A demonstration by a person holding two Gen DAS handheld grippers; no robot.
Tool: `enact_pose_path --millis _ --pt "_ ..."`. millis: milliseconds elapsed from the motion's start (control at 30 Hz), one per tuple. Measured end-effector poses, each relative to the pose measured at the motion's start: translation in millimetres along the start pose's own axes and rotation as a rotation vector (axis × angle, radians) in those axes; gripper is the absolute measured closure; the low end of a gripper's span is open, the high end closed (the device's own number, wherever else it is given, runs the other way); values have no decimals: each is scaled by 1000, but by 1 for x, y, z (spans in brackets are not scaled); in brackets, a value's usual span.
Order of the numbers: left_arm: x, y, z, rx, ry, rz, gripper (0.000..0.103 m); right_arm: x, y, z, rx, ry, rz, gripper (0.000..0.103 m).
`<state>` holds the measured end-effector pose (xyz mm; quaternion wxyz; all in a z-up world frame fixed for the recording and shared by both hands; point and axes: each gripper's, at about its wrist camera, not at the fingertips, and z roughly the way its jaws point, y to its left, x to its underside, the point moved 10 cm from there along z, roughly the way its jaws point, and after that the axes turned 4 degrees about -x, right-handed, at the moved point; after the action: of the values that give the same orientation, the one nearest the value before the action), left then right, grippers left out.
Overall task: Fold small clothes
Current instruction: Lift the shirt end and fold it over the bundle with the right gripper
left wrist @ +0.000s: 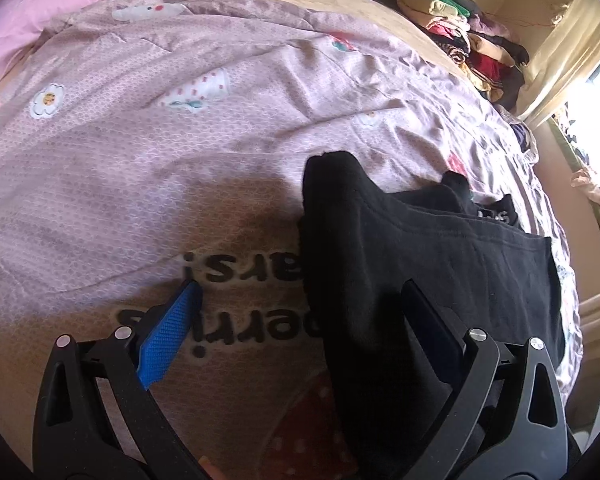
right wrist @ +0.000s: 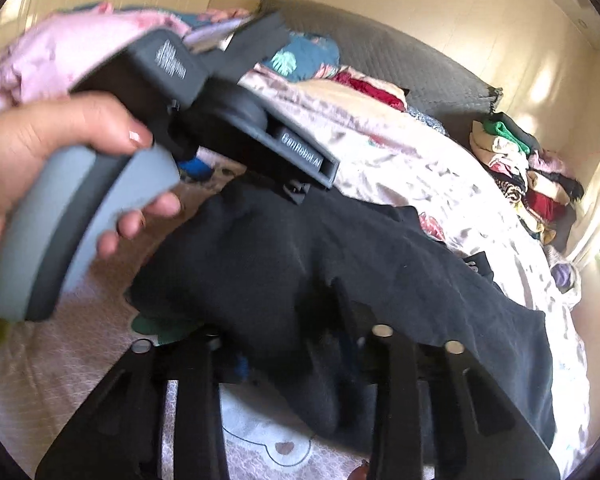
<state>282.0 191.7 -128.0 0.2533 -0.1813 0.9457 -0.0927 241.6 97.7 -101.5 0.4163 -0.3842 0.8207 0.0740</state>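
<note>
Folding is under way: the black garment is draped over the right finger of the wide-open left hand-held gripper, above the bed. The right hand-held gripper is clamped on the garment's near edge. Next, that edge should be carried across and laid flat.

From my right wrist feed, the black garment covers the right gripper fingertips; I cannot confirm closure. The printed lettering on the bedspread is partly hidden by that garment. The left hand appears motion-blurred.
</note>
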Motion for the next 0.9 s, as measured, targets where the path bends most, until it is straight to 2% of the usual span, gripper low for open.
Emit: enact_pose_path --millis 167,267,333,400,500,600,900 --pt "0 -19 -3 51 10 -11 10 -1 -11 -21 -14 -51 55 83" --pt "-4 -36 -10 64 -17 1 12 0 -19 -33 -13 -77 95 84" --pt "-5 -52 -16 99 -24 11 30 1 -27 -41 -11 -92 123 84" --pt "-5 -70 -21 134 -22 21 62 3 -33 -49 -6 -105 148 85" --pt "-9 -95 -31 138 -52 65 79 7 -44 -60 15 -128 181 85" --pt "-14 -122 -43 165 -85 101 85 12 -63 -74 36 -157 233 86" --pt "-13 -188 -59 158 -137 214 85 32 -111 -101 57 -216 402 88"
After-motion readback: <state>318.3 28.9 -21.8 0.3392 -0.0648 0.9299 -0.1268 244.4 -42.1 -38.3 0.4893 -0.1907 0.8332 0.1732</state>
